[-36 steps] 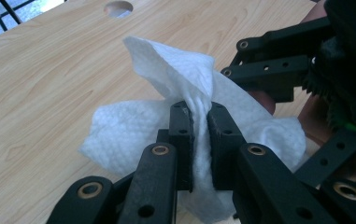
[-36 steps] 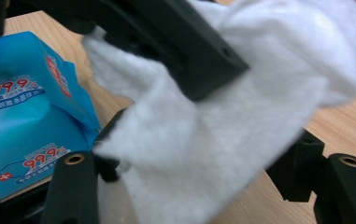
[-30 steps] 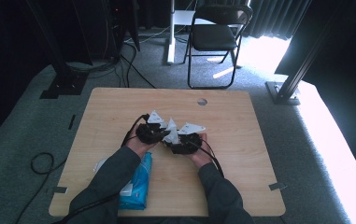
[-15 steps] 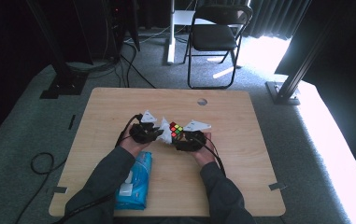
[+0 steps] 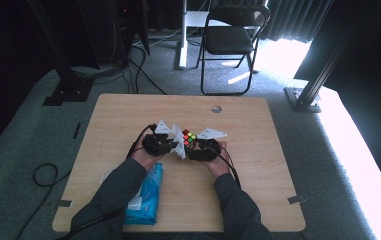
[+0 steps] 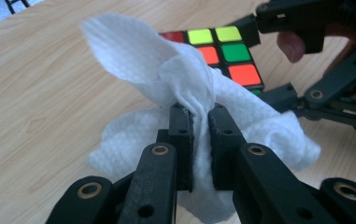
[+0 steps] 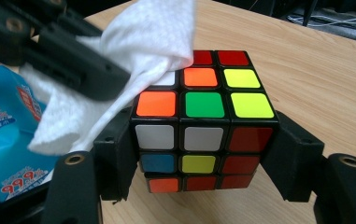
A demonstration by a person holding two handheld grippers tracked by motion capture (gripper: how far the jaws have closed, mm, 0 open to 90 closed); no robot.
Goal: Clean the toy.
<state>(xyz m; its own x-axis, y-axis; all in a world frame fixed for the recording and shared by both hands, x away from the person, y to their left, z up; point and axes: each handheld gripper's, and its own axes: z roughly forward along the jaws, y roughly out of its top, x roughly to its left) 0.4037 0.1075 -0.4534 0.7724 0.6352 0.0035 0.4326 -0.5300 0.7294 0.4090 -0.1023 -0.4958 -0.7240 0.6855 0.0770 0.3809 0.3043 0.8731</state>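
Cube [image 7: 202, 122] is clamped at centre frame between the jaws of the right gripper [image 7: 203, 154], just above the wooden tabletop [image 7: 316, 70], while a crumpled white wipe [image 6: 185, 88], pinched tight in the left gripper [image 6: 200, 122], is laid against its upper left corner.
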